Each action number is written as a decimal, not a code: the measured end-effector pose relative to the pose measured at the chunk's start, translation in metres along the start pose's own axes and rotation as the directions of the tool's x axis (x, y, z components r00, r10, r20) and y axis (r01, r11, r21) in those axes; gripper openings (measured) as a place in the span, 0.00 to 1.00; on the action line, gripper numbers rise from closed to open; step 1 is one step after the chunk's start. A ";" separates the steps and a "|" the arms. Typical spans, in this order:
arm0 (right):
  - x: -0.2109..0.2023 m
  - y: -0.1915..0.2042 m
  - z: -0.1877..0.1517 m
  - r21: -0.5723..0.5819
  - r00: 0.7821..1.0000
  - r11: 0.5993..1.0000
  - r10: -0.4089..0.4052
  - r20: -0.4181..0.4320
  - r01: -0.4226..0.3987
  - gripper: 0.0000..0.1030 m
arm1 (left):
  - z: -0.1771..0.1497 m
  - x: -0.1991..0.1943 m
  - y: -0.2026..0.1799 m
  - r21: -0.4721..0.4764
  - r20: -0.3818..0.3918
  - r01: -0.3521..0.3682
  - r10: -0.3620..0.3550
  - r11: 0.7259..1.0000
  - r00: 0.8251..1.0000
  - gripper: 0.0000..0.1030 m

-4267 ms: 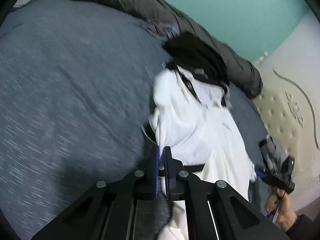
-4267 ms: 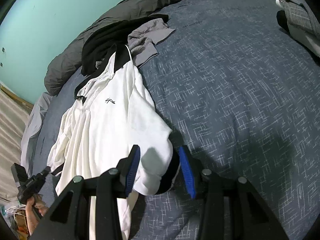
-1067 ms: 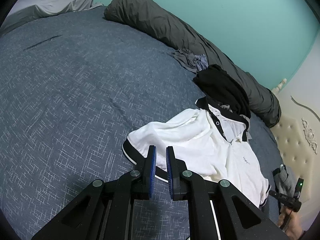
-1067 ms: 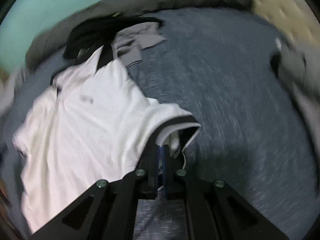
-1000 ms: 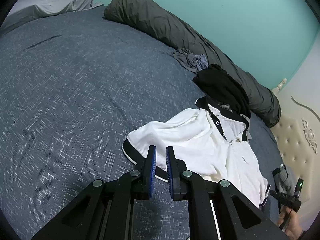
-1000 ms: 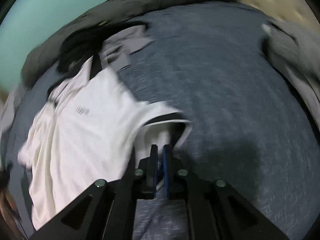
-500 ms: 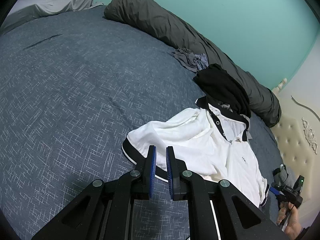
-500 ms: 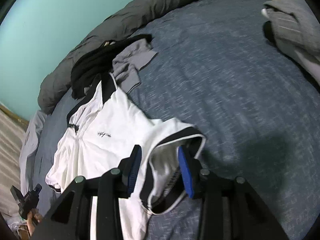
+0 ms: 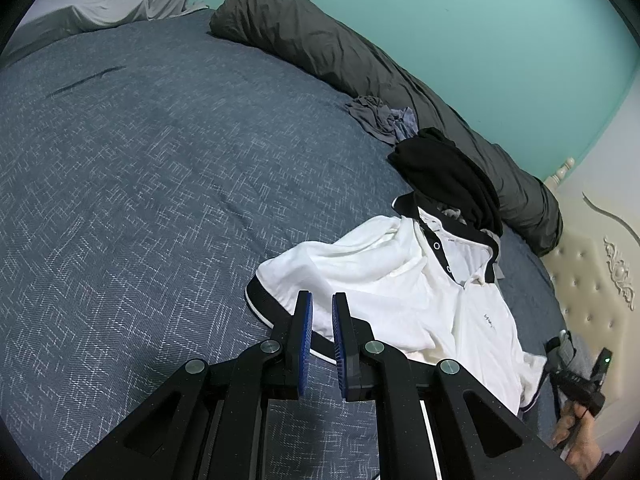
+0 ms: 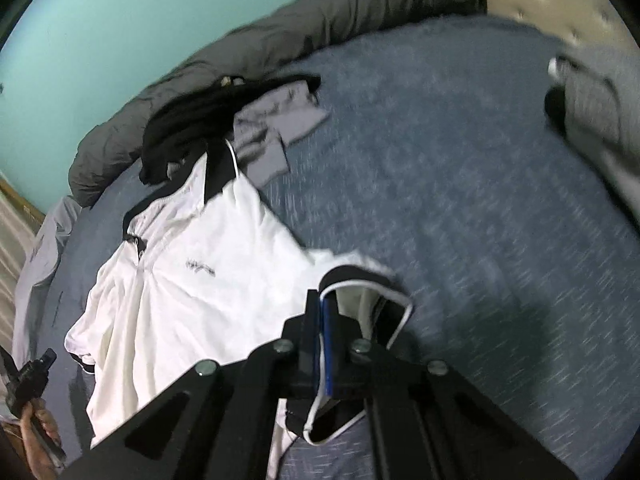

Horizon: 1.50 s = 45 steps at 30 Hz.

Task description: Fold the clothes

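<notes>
My right gripper (image 10: 325, 308) is clamped on the black-trimmed sleeve cuff of the white polo shirt (image 10: 192, 280), whose body spreads away to its left over the blue bedspread (image 10: 480, 200). My left gripper (image 9: 321, 308) holds nothing, its blue pads (image 9: 305, 320) a narrow gap apart, poised just above the shirt's other sleeve hem. A black garment (image 9: 448, 172) lies beyond the collar.

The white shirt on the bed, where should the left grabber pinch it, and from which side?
Best bet: the black-banded sleeve cuff of the white shirt. It lies flat on the blue bedspread right ahead of the left gripper, its edge facing the nearly shut jaws. Come straight forward and low. The right gripper already pinches the other sleeve.
</notes>
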State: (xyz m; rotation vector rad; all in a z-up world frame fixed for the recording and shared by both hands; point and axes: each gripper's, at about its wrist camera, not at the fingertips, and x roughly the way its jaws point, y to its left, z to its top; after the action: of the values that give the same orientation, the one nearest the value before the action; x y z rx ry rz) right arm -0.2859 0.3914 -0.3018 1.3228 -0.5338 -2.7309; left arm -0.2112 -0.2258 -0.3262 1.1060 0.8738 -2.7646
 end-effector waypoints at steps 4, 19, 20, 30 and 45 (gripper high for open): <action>-0.018 -0.009 0.022 -0.021 0.997 0.999 -0.044 0.062 0.045 0.01 | 0.000 0.001 -0.001 0.005 -0.001 -0.002 0.002 1.000 1.000 0.10; 0.016 -0.031 0.048 -0.048 0.990 0.996 -0.084 -0.112 0.079 0.01 | 0.000 0.006 0.002 0.011 -0.013 -0.015 0.015 1.000 1.000 0.10; 0.021 -0.035 0.042 -0.030 0.988 0.997 -0.079 -0.133 0.076 0.01 | -0.001 0.006 0.002 0.012 -0.014 -0.016 0.016 1.000 1.000 0.10; 0.021 -0.082 0.017 0.130 0.982 0.981 -0.127 -0.143 0.146 0.20 | -0.003 0.008 -0.003 0.018 -0.015 -0.021 0.021 1.000 1.000 0.10; 0.040 -0.090 0.015 0.178 0.995 0.981 -0.071 -0.069 0.082 0.38 | -0.003 0.010 0.001 0.014 -0.015 -0.031 0.031 0.999 0.999 0.10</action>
State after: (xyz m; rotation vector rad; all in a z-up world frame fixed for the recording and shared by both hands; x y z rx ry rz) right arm -0.3138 0.4718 -0.3531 1.4924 -0.7572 -2.7467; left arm -0.2163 -0.2236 -0.3347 1.1345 0.8337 -2.7446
